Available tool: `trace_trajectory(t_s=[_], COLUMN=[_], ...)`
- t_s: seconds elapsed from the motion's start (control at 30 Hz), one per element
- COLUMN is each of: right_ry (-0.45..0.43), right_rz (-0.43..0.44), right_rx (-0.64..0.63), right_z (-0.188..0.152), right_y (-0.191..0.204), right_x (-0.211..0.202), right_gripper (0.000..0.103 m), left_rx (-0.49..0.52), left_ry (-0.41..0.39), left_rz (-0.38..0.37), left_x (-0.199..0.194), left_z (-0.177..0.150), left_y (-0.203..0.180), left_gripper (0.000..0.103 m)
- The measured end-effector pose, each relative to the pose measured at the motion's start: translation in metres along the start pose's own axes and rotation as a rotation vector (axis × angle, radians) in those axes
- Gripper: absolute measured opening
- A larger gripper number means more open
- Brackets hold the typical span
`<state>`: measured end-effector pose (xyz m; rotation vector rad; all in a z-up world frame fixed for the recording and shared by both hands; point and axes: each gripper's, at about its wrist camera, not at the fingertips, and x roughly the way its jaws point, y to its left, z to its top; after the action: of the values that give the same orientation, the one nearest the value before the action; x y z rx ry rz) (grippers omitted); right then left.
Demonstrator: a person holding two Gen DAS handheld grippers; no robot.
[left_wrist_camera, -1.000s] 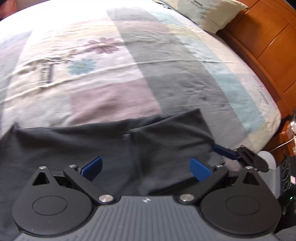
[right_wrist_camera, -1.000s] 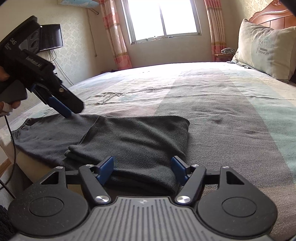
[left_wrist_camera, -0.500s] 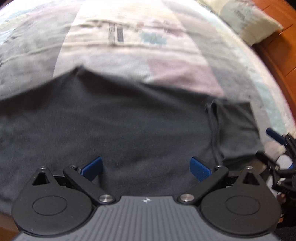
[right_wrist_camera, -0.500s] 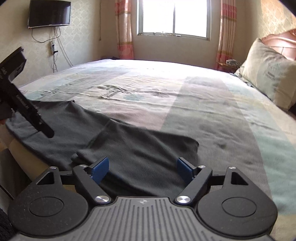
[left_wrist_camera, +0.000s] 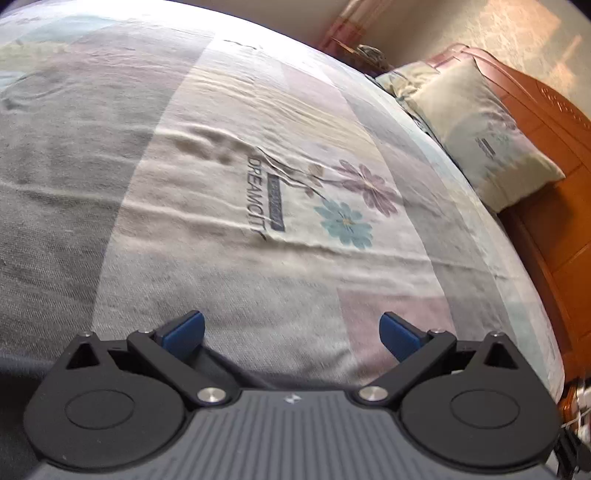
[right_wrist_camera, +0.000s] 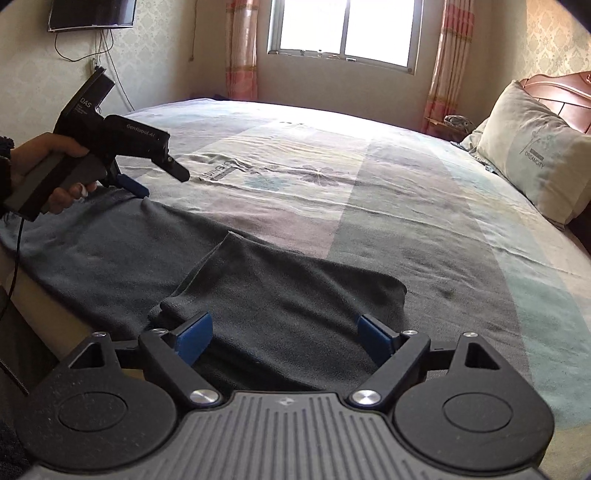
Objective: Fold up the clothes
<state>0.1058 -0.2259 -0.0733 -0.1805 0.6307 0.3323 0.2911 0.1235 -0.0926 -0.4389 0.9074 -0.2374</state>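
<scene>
Item: dark grey garment (right_wrist_camera: 207,266), spread along the near edge of the bed (right_wrist_camera: 406,206). One end already lay doubled over, its fold ridge running back from the near edge; the other end stretched flat toward the left.

Right gripper (right_wrist_camera: 284,338): hovered over the doubled end, jaws spread wide, nothing pinched between them.

Left gripper (right_wrist_camera: 147,181): held in a hand (right_wrist_camera: 55,173) at the far corner of the flat end, lower tip at or touching the cloth edge. Its own camera showed the jaws (left_wrist_camera: 291,334) wide apart with only bedspread between them; no hold yet.

Also present: pillow (right_wrist_camera: 532,158), wooden headboard (left_wrist_camera: 546,155), window (right_wrist_camera: 345,29), wall screen (right_wrist_camera: 90,13).

Handling note, as judged: the step looked to be taking the flat end's far corner to carry it over the doubled part. It would go best by pinching all layers at the very corner, lifting only enough to clear, keeping the edge taut and parallel to the existing fold, and steadying the doubled end so it did not drag.
</scene>
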Motion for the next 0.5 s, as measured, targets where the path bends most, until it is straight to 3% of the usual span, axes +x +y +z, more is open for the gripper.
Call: trace_trajectory(t_s=[0.07,0.17,0.37,0.5], right_ry=[0.010,0.015,0.035,0.039], right_rz=[-0.002,0.000,0.011,0.013], right_rx=[0.008,0.013,0.055,0.060], right_z=[-0.002,-0.003,-0.007,-0.008], right_y=[0.000,-0.002,-0.007,-0.007], right_x=[0.002,0.005,0.014,0.013], right_gripper=[0.089,0.089,0.089,0.089], left_rx=[-0.040,-0.005,0.079,0.136], left_ry=[-0.006,-0.024,0.078,0.129], left_rz=[-0.016,-0.037,-0.167,-0.104], left_x=[-0.004,-0.024,-0.044,-0.017], left_z=[0.007,0.001,-0.037,-0.050], left_y=[0.002,-0.011,-0.044,-0.051], left_gripper=[0.100,0.100,0.100,0.100])
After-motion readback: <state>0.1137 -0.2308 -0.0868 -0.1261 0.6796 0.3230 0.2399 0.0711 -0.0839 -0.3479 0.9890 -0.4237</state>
